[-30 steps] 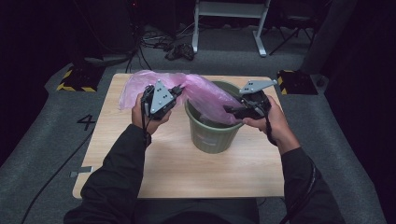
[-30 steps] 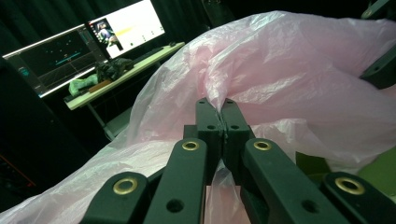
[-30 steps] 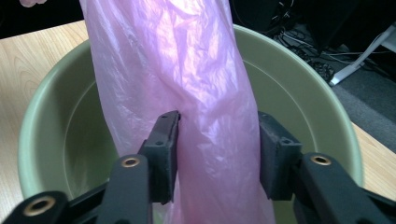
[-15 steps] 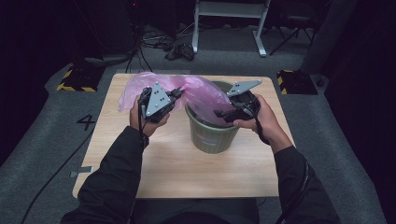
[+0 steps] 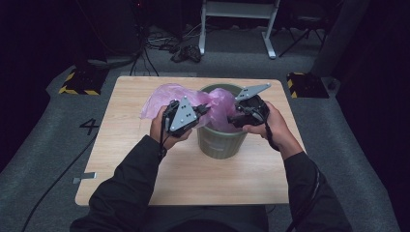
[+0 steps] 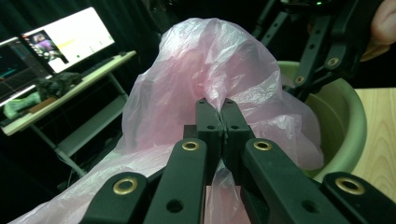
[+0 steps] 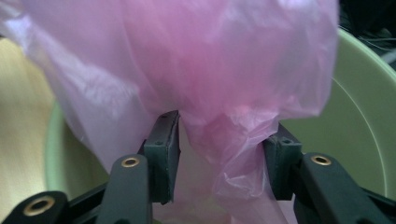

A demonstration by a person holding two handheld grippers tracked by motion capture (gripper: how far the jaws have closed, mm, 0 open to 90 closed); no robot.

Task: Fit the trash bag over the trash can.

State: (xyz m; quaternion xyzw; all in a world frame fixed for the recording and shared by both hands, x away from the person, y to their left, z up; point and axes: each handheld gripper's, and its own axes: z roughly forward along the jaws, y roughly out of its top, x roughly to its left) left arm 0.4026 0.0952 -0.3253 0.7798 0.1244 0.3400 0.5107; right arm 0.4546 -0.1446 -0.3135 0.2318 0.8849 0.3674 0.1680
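My left gripper point(image 5: 205, 110) has its jaws pressed together on a fold of the thin pink plastic bag point(image 5: 193, 99), and in the left gripper view I see the film pinched tight between my two black pads point(image 6: 208, 122), bunching up above them and trailing down beneath. From there the bag balloons upward and spills away to my left over the wooden table point(image 5: 145, 159). The rest of it hangs over and into the mouth of the green bin point(image 5: 220, 145), which stands upright near the middle of the table, between my two hands. My right gripper point(image 5: 233, 117) sits at the bin's rim on the side opposite my left one, and its jaws have just been closing. In the right gripper view they stand apart with a twisted hank of the pink bag point(image 7: 224, 154) hanging between them. The film brushes the inner face of one pad point(image 7: 164, 154), while a gap shows on the other side, so I am not clamping it there. Behind the plastic I see the pale green inner wall of the bin point(image 7: 355, 121). My sleeved forearms come in from the near edge of the table.
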